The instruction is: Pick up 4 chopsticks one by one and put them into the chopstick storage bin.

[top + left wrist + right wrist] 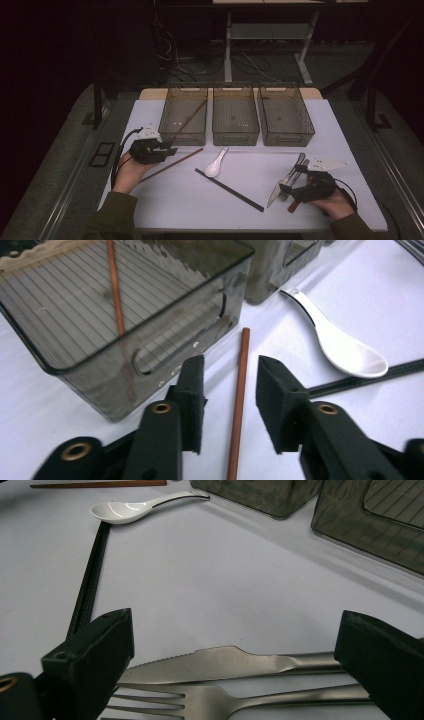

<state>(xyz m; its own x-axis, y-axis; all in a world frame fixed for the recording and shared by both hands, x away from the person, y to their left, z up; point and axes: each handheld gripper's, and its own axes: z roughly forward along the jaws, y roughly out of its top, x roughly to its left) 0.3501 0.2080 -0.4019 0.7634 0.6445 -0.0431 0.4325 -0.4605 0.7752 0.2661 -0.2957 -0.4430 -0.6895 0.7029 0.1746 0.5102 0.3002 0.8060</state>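
White table (pixel 175 200), three smoked bins in a row along its far half. Landmark: left bin (pixel 183 116), which already has one brown chopstick (pixel 190 118) leaning inside it.

Second brown chopstick (pixel 239 400) lies flat on the table just in front of the left bin, running diagonally away from its near wall. White spoon (pixel 216 163) and black chopstick (pixel 229 189) sit further right of the bin; knife (pixel 225 662) and fork (pixel 210 697) lie well to the right.

Step in hand, as judged: pick the brown chopstick for the left bin. To do it well: keep the stick centred between the pads, close square across its shaft, grip nearer mid-length so it does not swing, lift clear of the bin wall before tipping in.

Left gripper (pixel 230 400): jaws partly open, straddling the stick, pads not yet touching it; nothing held.

Right gripper (pixel 235 655): jaws spread wide over knife and fork, released, gripping nothing.
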